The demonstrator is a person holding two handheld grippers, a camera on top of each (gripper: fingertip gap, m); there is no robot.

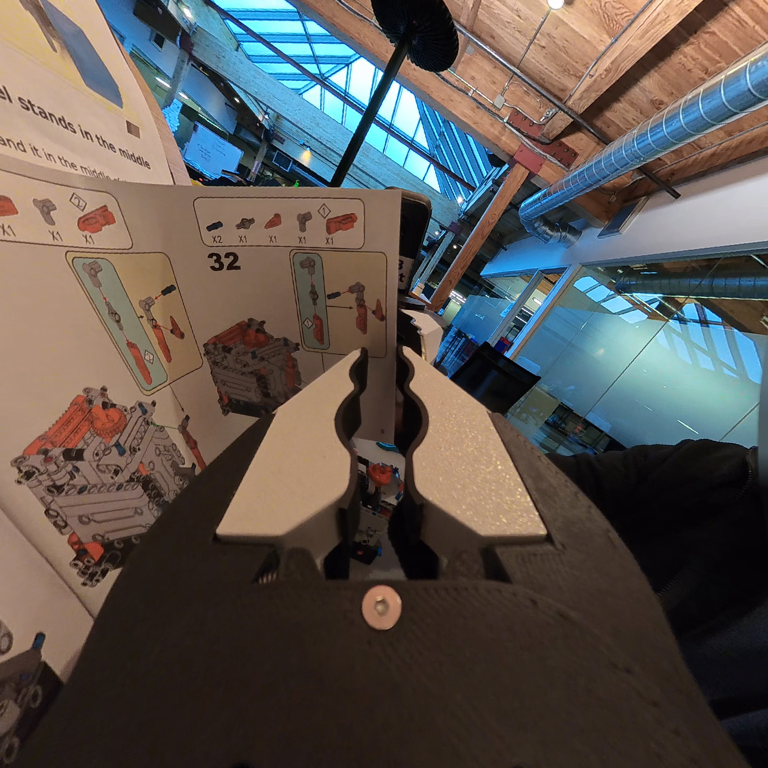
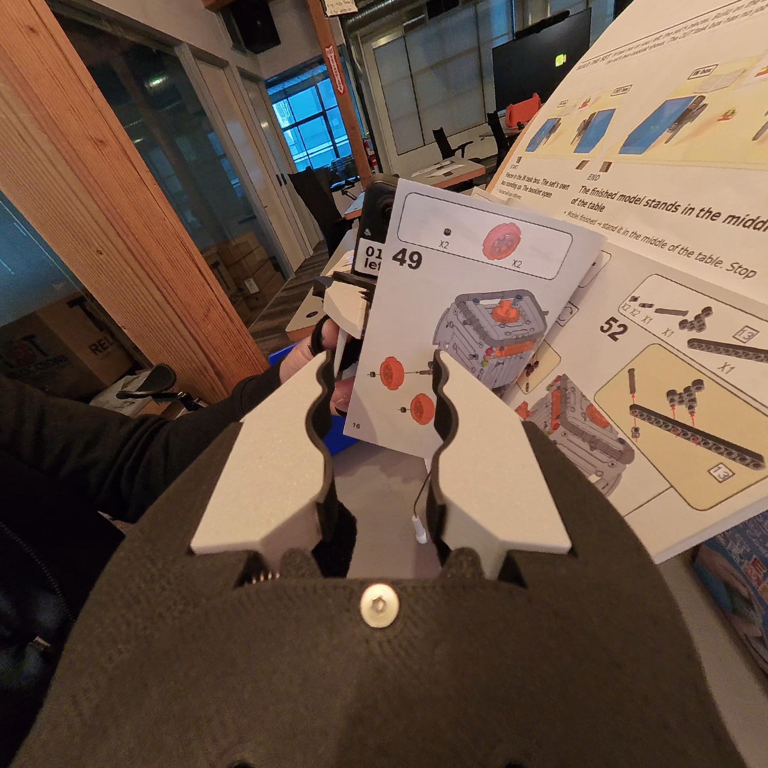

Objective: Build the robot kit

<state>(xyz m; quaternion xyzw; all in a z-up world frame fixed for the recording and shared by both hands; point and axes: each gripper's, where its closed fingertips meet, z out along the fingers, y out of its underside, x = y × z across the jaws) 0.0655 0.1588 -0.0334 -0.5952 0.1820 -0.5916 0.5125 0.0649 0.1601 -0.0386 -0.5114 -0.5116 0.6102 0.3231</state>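
Note:
A booklet page with printed brick-model building steps stands upright in front of my left gripper. The page's right edge runs between the nearly closed jaws, which seem to pinch it. In the right wrist view the same page shows its other side, with the left gripper at its left edge. My right gripper is open and empty, its fingers just short of the page's lower part. The rest of the open booklet lies to the right. The right gripper's black body peeks out behind the page.
A large instruction board leans behind the booklet and also shows in the left wrist view. A blue bin sits under the page, on the grey table. A colourful box is at the right. A dark sleeve reaches in from the left. The grippers are tip to tip, or close to it.

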